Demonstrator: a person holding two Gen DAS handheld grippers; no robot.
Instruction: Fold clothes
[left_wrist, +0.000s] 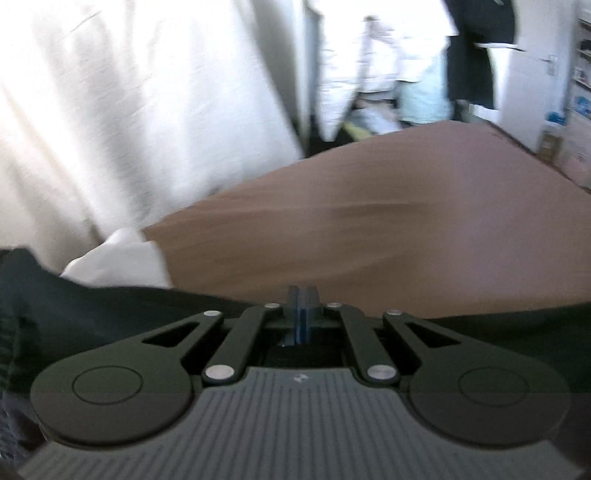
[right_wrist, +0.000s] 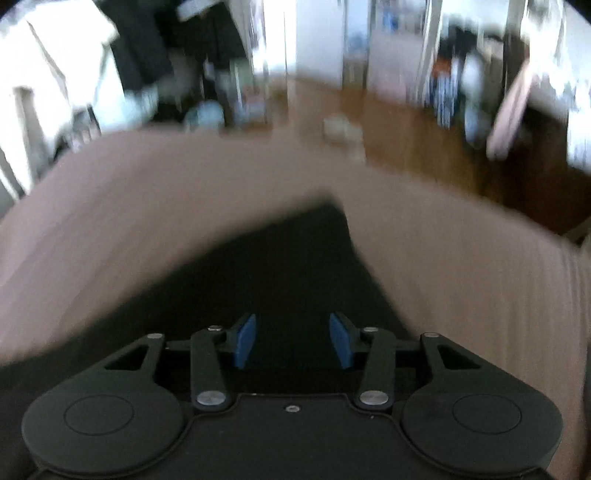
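Two grippers over a brown bed cover (left_wrist: 369, 229), both views motion-blurred. Left gripper (left_wrist: 302, 295): blue pads pressed together; the dark garment (left_wrist: 110, 314) runs right under the tips, but I can't tell if fabric is pinched between them. Right gripper (right_wrist: 291, 338): jaws spread wide, holding nothing, dark garment (right_wrist: 288, 258) directly below and between the pads.

Garment position: in the right view it spreads from 6 o'clock up to a corner at about 12, its edges slanting back down toward 8 and 4. In the left view it's a band across 6–9 o'clock, with a small white cloth (left_wrist: 118, 258) touching its far edge at 9.

Step, my read: mid-fold or repositioning. Next move likely needs the right jaws to drop on an edge and close, then both carry it across.

Room: bare cover from 10 to 3 in both views. Cover edge and floor (right_wrist: 424, 147) at 1–2 o'clock in the right view. Large white fabric (left_wrist: 129, 92) hangs at 10–11 in the left view, a snag risk.
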